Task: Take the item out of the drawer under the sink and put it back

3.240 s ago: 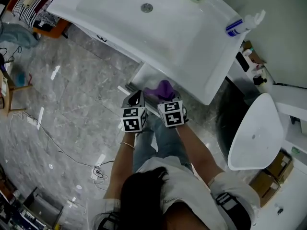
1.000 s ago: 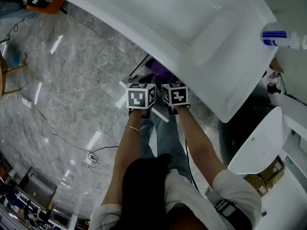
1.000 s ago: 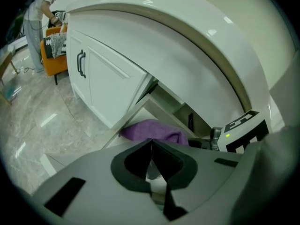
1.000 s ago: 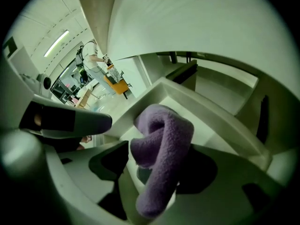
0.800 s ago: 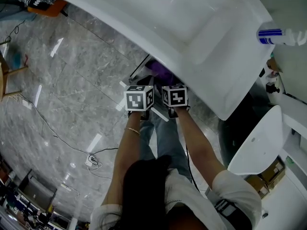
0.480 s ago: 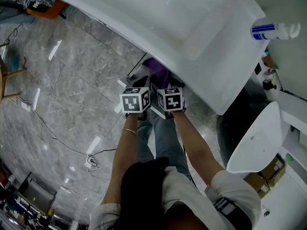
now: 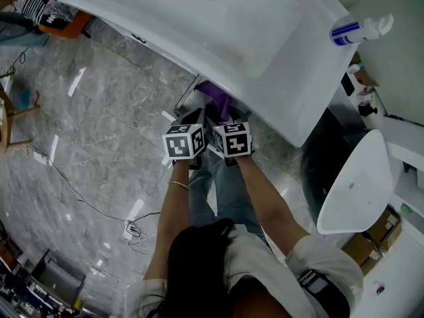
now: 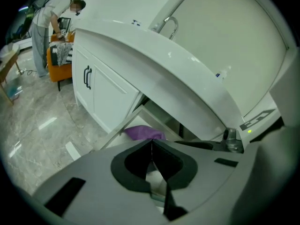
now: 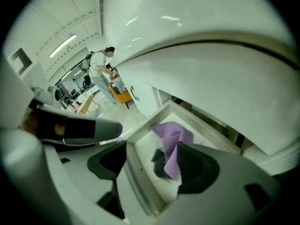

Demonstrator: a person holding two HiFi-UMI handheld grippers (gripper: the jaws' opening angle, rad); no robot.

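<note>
A purple cloth (image 9: pixel 174 134) lies crumpled in the open white drawer (image 9: pixel 140 182) under the sink (image 7: pixel 199 32). One fold hangs against the dark pad of my right gripper's right jaw. My right gripper (image 9: pixel 150 149) is open wide over the drawer's front rim, and its pads do not press on the cloth. My left gripper (image 8: pixel 151 146) is shut with nothing in it, just before the drawer (image 8: pixel 117 130), and the cloth (image 8: pixel 143 132) shows beyond it. In the head view both marker cubes (image 7: pixel 183 142) sit side by side at the drawer's front, with the cloth (image 7: pixel 215 93) beyond them.
The sink's basin overhangs the drawer closely. A blue-and-white pump bottle (image 7: pixel 358 28) stands on its right corner. A white oval fixture (image 7: pixel 351 184) is at the right. Cabinet doors with black handles (image 8: pixel 86 77) are left of the drawer. A person (image 8: pixel 49 18) stands far off by an orange chair.
About three seconds ago the cloth was held up at the grippers; now it lies in the drawer. Over the last second both grippers drew slightly back from under the sink.
</note>
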